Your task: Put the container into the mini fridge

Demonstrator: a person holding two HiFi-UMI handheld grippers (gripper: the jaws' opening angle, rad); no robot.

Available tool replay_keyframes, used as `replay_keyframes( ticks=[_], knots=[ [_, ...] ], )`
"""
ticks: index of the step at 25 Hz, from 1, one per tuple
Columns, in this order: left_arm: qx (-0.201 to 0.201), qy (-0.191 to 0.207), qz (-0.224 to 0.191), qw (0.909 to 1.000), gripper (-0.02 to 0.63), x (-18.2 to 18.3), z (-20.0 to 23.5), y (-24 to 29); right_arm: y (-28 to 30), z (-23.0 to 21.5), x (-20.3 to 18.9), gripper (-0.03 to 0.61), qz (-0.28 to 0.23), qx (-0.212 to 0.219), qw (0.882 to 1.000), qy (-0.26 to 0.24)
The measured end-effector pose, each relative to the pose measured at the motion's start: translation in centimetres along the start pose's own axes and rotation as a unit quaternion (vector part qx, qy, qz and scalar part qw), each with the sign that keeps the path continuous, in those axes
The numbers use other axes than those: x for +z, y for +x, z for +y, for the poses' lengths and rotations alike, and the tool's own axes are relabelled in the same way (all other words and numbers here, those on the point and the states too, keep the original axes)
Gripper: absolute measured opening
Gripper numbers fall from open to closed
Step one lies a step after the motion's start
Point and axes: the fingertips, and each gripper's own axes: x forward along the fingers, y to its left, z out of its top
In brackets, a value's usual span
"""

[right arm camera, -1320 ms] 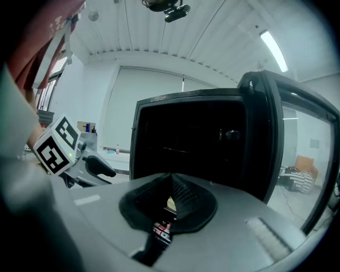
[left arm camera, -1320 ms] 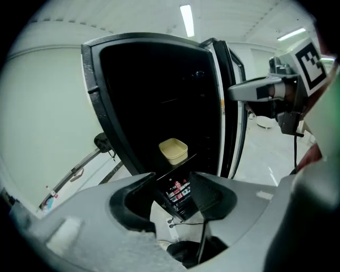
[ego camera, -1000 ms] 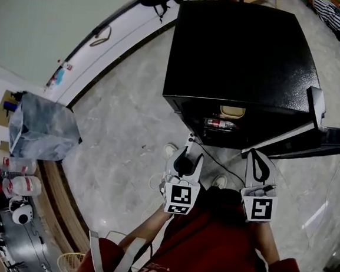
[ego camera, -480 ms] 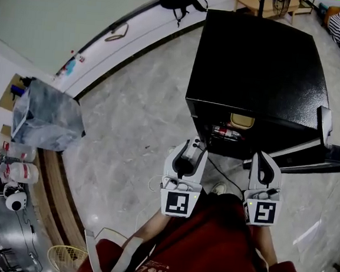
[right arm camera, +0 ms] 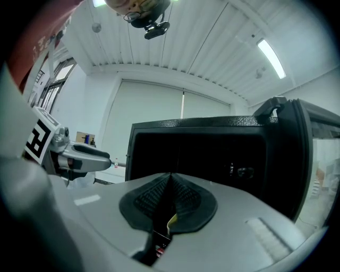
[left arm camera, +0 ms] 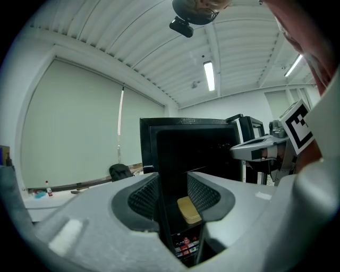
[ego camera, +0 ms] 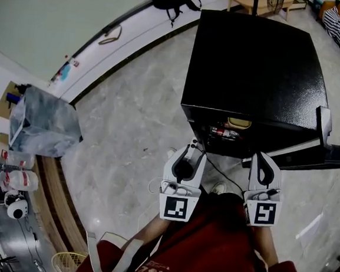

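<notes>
Container [ego camera: 240,122]: it is already inside the mini fridge [ego camera: 259,57], lying flat on the upper shelf just behind the front edge. It is pale yellow, low and round-cornered. In your left gripper view it [left arm camera: 189,210] reads as a shallow lidded box with the lid on. It sits square and rests on its own, nothing touching it.

The shelf below holds red-labelled cans or bottles [ego camera: 220,131], too small to name.

The fridge door [ego camera: 323,123] stands swung out to your right, with the cavity facing you.

Your left gripper [ego camera: 186,156] has its jaws wide with nothing between the pads. The container only shows through the gap, well beyond them. The jaws have just been closing a little. The gripper points level at the opening and stands clear of it, which I judge to be a finished release.

Your right gripper [ego camera: 265,164] has its jaws pressed together and is empty. It is level and near the door's inner edge, probably so it can push the door.

Judgement: placing looks done, and the door is not yet shut.
</notes>
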Motion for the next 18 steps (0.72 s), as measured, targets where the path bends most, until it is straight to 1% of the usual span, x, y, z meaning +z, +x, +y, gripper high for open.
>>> replay_keyframes(
  ticks=[2,4,6,8,12,16,18],
  knots=[
    [0.002,-0.009,0.000,1.0000,0.159,-0.04,-0.03,0.26,-0.26,-0.27,-0.35,0.000,0.003,-0.004,1.000,-0.004],
    [0.004,-0.019,-0.001,0.9998,0.120,-0.04,-0.09,0.46,-0.35,-0.43,-0.50,0.000,0.008,-0.011,1.000,-0.001],
    [-0.001,-0.007,-0.005,1.0000,0.079,0.11,-0.22,0.64,-0.48,-0.50,-0.82,0.000,0.014,-0.014,1.000,-0.002],
    [-0.009,0.005,-0.004,0.9999,0.006,0.10,-0.37,0.81,-0.45,-0.41,-0.74,0.000,0.009,-0.012,1.000,-0.002],
    [-0.002,-0.016,0.003,0.9999,0.006,-0.09,-0.06,0.83,-0.31,-0.32,-0.46,0.000,-0.003,-0.009,1.000,-0.011],
    [0.000,-0.008,0.001,1.0000,0.006,-0.10,0.26,0.87,-0.38,-0.35,-0.57,0.000,0.005,-0.015,1.000,0.002],
    [0.002,-0.011,0.003,0.9999,0.006,-0.26,0.39,0.83,-0.42,-0.43,-0.75,0.000,0.006,-0.017,1.000,-0.002]
  ],
)
